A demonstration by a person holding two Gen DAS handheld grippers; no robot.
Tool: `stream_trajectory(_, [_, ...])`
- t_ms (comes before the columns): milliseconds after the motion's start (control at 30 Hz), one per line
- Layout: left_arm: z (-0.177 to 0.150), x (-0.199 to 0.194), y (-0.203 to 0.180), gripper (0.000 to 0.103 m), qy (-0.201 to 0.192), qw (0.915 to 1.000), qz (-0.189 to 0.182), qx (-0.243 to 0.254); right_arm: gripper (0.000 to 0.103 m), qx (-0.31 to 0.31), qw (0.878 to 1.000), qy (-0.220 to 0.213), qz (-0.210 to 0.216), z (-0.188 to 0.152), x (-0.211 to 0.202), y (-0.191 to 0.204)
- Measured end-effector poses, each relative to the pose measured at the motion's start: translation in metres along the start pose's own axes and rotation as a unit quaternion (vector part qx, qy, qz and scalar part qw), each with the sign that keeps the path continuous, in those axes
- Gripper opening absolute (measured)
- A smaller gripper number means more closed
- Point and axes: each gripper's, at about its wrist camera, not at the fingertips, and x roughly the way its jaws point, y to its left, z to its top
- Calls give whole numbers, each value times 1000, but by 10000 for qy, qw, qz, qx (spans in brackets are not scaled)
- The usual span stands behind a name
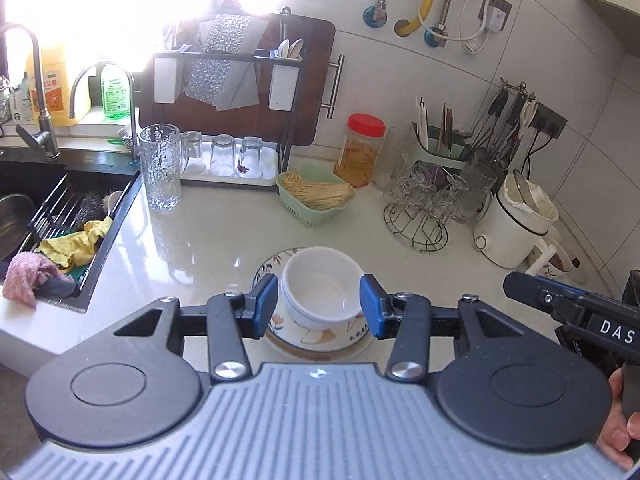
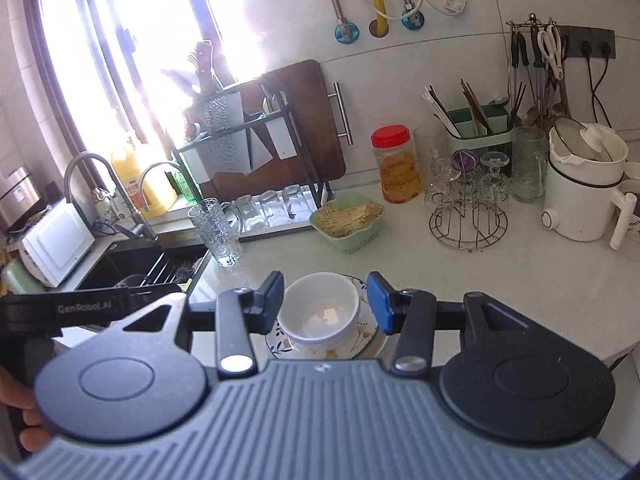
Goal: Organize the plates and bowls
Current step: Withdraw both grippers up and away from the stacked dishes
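Observation:
A stack of white bowls point(image 1: 322, 286) sits on floral plates point(image 1: 320, 336) on the white counter, near its front edge. My left gripper point(image 1: 319, 306) is open and empty, held above the stack, with a blue pad on each side of the bowls. In the right wrist view the same bowls point(image 2: 320, 308) stand on the plates point(image 2: 364, 332). My right gripper point(image 2: 326, 304) is open and empty, also framing the bowls from above. The right gripper's body point(image 1: 576, 312) shows at the right edge of the left wrist view.
A dark sink point(image 1: 44, 216) with cloths lies at the left. A tall glass point(image 1: 160, 168), a tray of upturned glasses point(image 1: 228, 160), a green basket of noodles point(image 1: 314, 196), a red-lidded jar point(image 1: 362, 150), a wire glass rack point(image 1: 424, 208) and a white kettle point(image 1: 516, 224) stand behind.

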Motion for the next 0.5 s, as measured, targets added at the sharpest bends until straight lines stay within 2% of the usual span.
stream_trajectory(300, [-46,-36,-28,51,64,9995,309,-95,49,-152,9994,155,281,-26,-30,-13])
stream_trajectory(500, [-55,-50,-35,51,75,9990,438,-14,49,-240,9990,230,310,-35,-37,-14])
